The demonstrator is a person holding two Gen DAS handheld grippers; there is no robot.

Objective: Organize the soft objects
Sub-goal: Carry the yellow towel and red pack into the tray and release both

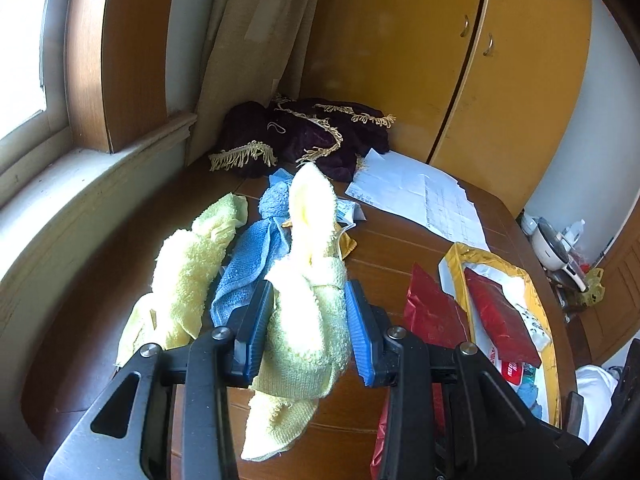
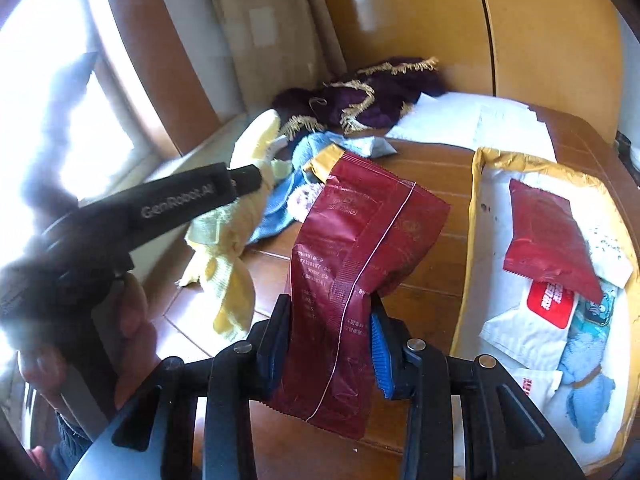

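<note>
Your left hand-held gripper (image 1: 308,320) clamps a yellow towel (image 1: 308,320) lifted above the tabletop (image 1: 392,252), your right hand-held gripper (image 2: 332,336) pinches a red packet (image 2: 352,264); next, probably sort both into the yellow-rimmed tray (image 2: 476,200) at right.

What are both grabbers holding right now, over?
Left gripper shut on yellow towel, lifted off the table. Right gripper shut on red packet. Blue towel and second yellow towel piled alongside; nothing blocking.
</note>
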